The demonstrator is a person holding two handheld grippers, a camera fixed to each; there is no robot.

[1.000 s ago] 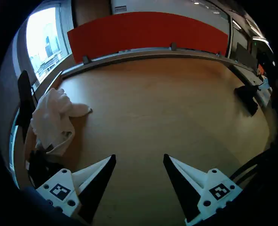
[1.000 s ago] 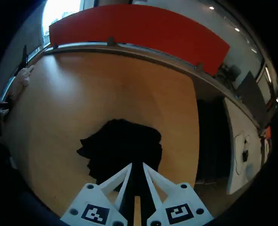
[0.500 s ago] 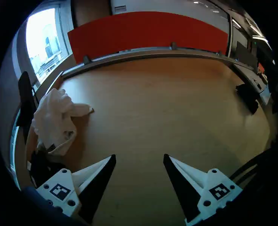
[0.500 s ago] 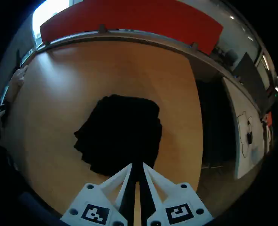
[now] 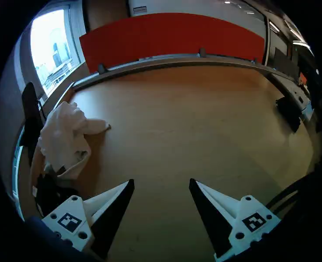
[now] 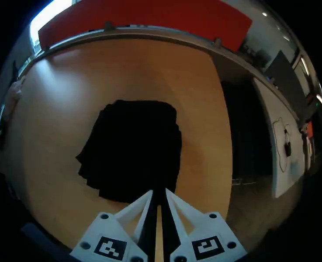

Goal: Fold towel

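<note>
One wooden table (image 5: 182, 118) carries two cloths. One black towel (image 6: 132, 148) lies spread flat on it, its near edge pinched between the closed fingers of the right gripper (image 6: 159, 191). One crumpled white cloth (image 5: 67, 135) sits heaped at the table's left edge, beside a black chair (image 5: 29, 113) near a window (image 5: 51, 48). The left gripper (image 5: 161, 180) hangs over bare wood with its fingers wide apart, holding nothing. One red panel (image 5: 174, 35) stands along the far edge.

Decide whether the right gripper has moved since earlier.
Yes: the right gripper, shut on the black towel, has tipped downward; the red panel has slid up its view.
</note>
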